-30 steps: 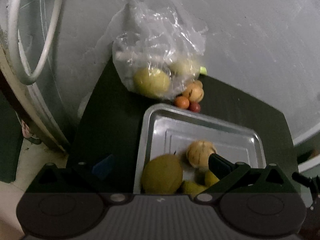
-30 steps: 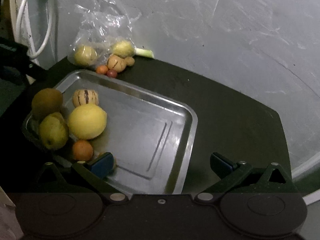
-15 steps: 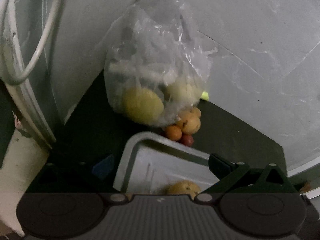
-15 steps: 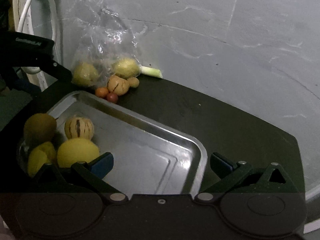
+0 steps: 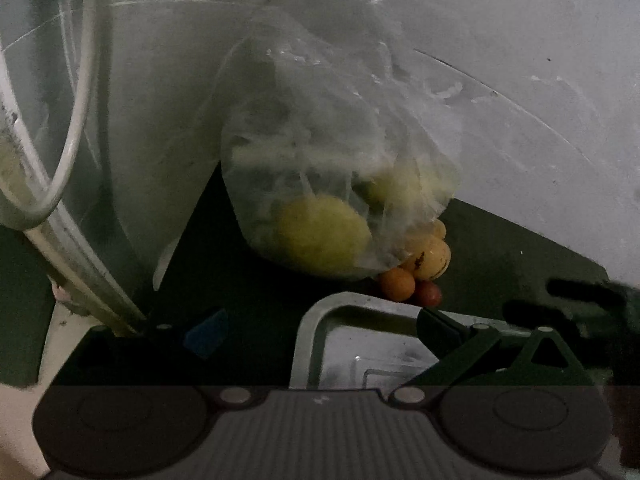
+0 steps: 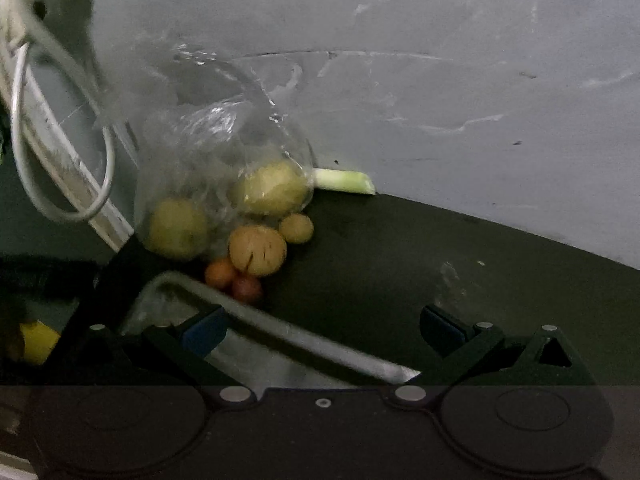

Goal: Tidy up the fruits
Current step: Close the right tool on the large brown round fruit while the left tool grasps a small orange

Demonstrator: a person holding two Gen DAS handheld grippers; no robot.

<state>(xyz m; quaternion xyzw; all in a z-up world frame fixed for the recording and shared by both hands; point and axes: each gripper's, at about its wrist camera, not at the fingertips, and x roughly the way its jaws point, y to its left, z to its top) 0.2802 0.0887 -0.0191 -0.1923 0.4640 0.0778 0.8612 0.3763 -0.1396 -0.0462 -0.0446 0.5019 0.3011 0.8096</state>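
Note:
A clear plastic bag stands against the wall with two yellow-green fruits inside. Beside it on the dark table lie a striped tan fruit, a small orange fruit, a red one and a small tan one. The metal tray lies in front of them. My left gripper is open, low over the tray's far corner, facing the bag. My right gripper is open over the tray's far rim.
A grey wall rises right behind the bag. A white cable loop and a pale pipe hang at the left. A green stalk pokes out behind the bag. A yellow fruit shows at the right view's left edge.
Both grippers have moved forward toward the bag and loose fruits, which now loom larger. The fruits in the tray have dropped out of both views. Both grippers stay open.

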